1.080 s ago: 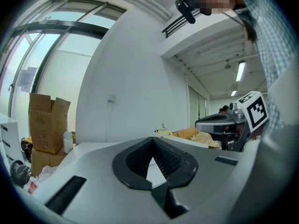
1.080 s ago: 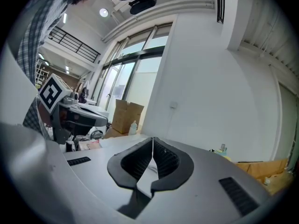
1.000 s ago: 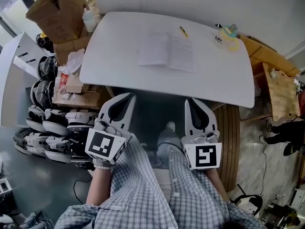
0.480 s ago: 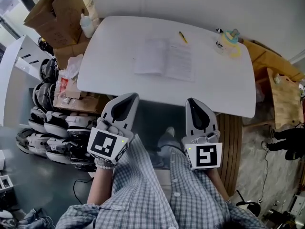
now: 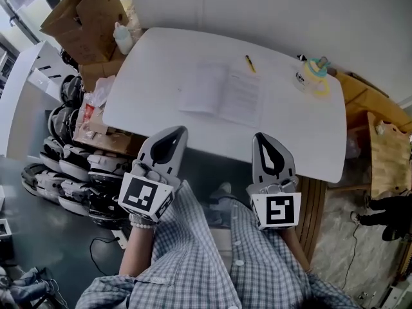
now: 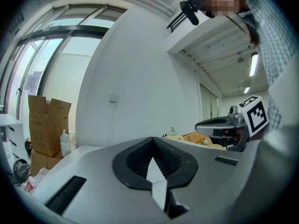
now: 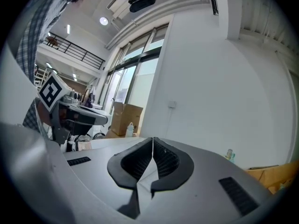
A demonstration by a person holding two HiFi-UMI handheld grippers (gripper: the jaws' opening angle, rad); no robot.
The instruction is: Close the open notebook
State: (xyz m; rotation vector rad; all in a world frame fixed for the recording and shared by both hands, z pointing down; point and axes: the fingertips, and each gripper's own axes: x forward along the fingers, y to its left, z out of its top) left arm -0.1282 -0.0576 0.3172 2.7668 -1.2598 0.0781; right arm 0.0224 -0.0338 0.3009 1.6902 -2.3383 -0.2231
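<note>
Open notebook (image 5: 222, 94) lies flat midway across the table (image 5: 161, 63), well apart from the left hand-held gripper (image 5: 175, 131) and right hand-held gripper (image 5: 261, 137); both pressed together, empty; paper looks light, floppy; best caught at one outer page edge, I'd judge.

Notebook (image 5: 222, 95) lying mid table (image 5: 161, 63), pen (image 5: 249, 62) behind it, boxes (image 5: 84, 18) left of table

Bright daylight, strong fisheye edge distortion
</note>
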